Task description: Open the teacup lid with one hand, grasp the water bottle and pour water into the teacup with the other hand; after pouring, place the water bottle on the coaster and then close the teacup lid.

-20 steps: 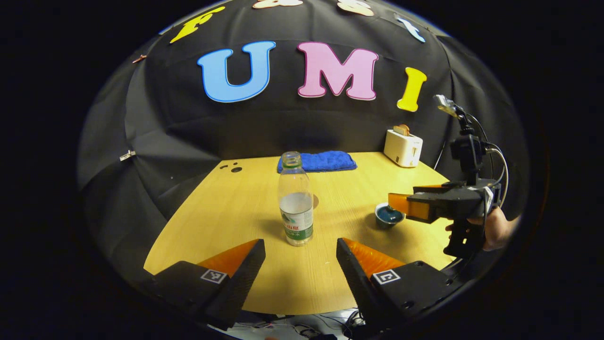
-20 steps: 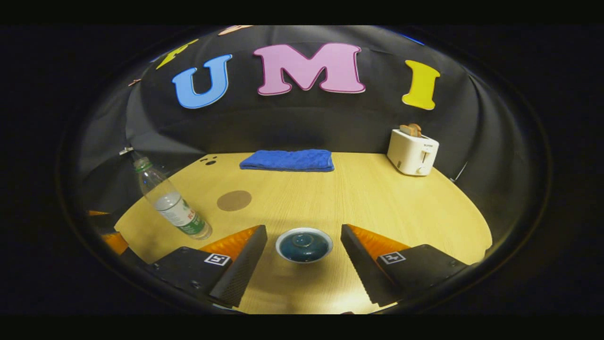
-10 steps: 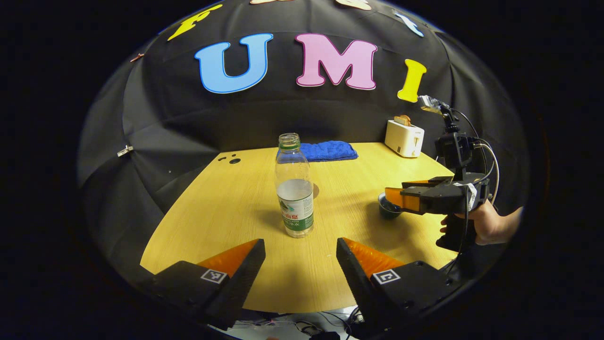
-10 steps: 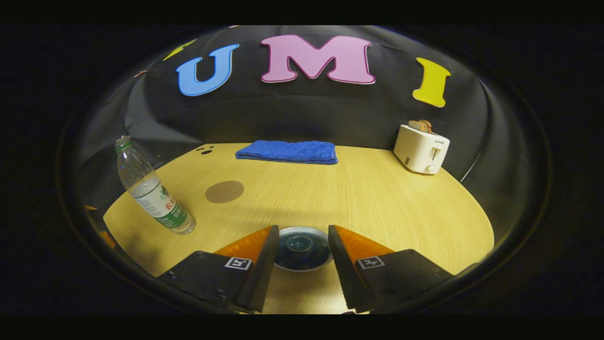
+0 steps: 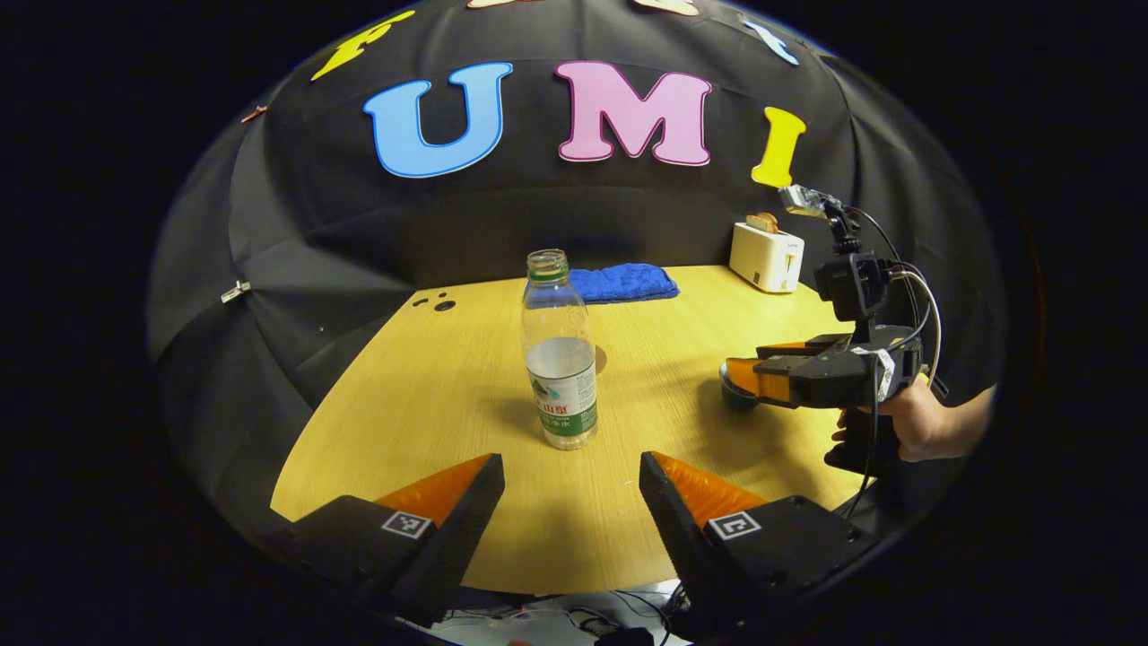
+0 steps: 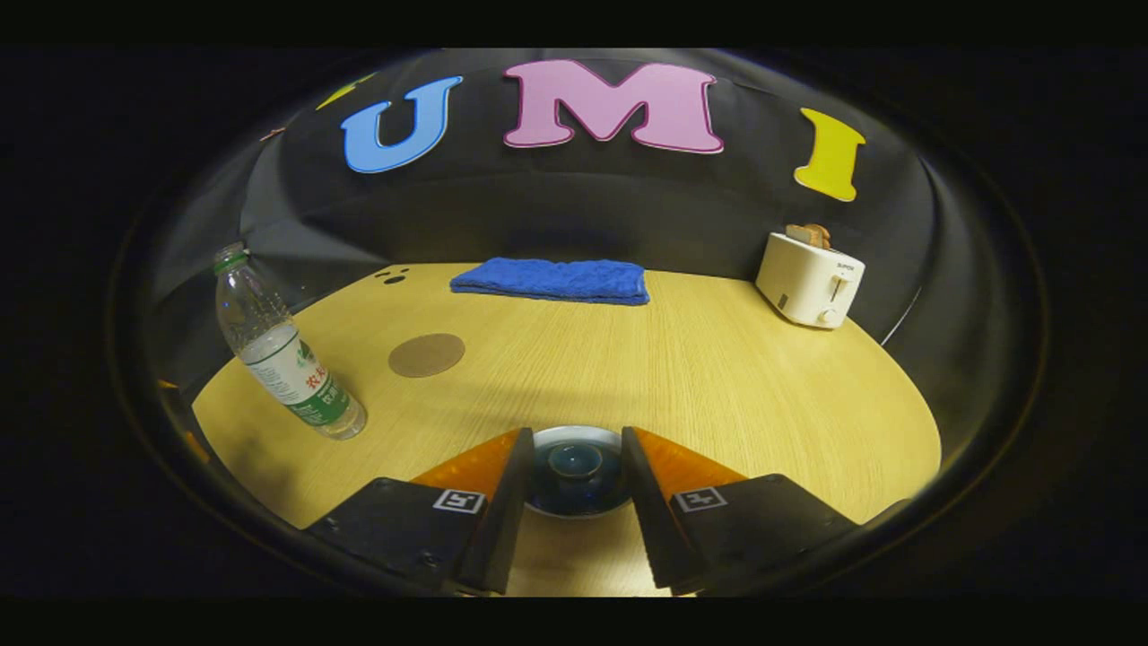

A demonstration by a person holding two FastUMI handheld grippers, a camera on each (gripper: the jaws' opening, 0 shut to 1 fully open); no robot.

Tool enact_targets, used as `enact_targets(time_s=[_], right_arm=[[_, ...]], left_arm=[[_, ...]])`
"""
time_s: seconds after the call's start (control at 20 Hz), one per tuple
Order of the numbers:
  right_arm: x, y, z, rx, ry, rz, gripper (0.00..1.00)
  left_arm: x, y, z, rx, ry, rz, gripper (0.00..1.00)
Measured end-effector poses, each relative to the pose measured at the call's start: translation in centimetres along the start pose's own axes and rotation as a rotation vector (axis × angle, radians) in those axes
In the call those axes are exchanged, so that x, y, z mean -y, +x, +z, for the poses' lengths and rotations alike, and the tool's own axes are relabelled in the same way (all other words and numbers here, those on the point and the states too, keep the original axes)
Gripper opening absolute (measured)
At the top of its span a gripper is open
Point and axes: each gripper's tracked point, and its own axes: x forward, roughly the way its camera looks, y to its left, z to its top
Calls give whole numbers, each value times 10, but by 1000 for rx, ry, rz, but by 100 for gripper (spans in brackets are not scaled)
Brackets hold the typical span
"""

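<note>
A clear water bottle (image 5: 560,359) without a cap, partly filled, stands upright on the wooden table (image 5: 430,404). My left gripper (image 5: 569,458) is open a short way in front of it, not touching. In the right gripper view the bottle (image 6: 287,368) stands at the left, with a round brown coaster (image 6: 427,354) behind it. The dark blue teacup lid (image 6: 574,459) lies between the fingers of my right gripper (image 6: 576,432), which has narrowed around the knob with a small gap on each side. From the left gripper view, the right gripper (image 5: 740,377) sits over the teacup (image 5: 731,401), held by a hand (image 5: 915,426).
A folded blue towel (image 6: 552,278) lies at the table's far edge. A white toaster (image 6: 812,278) with bread in it stands at the back right. Bare tabletop (image 6: 700,359) stretches between the teacup and the towel.
My right gripper has come down over the teacup and its fingers have narrowed around the lid knob. The left gripper has edged slightly and stays open before the bottle.
</note>
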Motion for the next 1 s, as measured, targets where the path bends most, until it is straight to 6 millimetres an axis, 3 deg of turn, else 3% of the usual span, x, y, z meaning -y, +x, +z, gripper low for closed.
enact_targets(time_s=[0.2,0.25,0.3,0.35,0.45,0.5,0.6,0.65,0.7,1.0], right_arm=[[-3,4,1,-16,21,30,38],[-3,2,2,-22,17,31,41],[-4,4,3,-22,11,32,29],[-4,4,1,-26,4,31,34],[-4,7,3,-31,-8,39,32],[-4,9,2,-35,-13,46,24],[-5,8,4,-44,-21,57,29],[-4,7,3,-49,-21,63,24],[-4,7,5,-50,-21,65,29],[1,-4,24,-26,0,67,29]], left_arm=[[5,2,5,15,16,-8,96],[6,3,6,15,14,-10,96],[6,5,5,16,10,-12,96],[7,6,6,16,2,-16,96],[4,11,10,24,-14,-10,96],[2,14,10,28,-22,-5,96],[-3,21,12,31,-33,6,96],[-7,24,13,33,-40,14,96],[-10,26,14,37,-47,20,96],[-18,44,21,49,-57,8,96]])
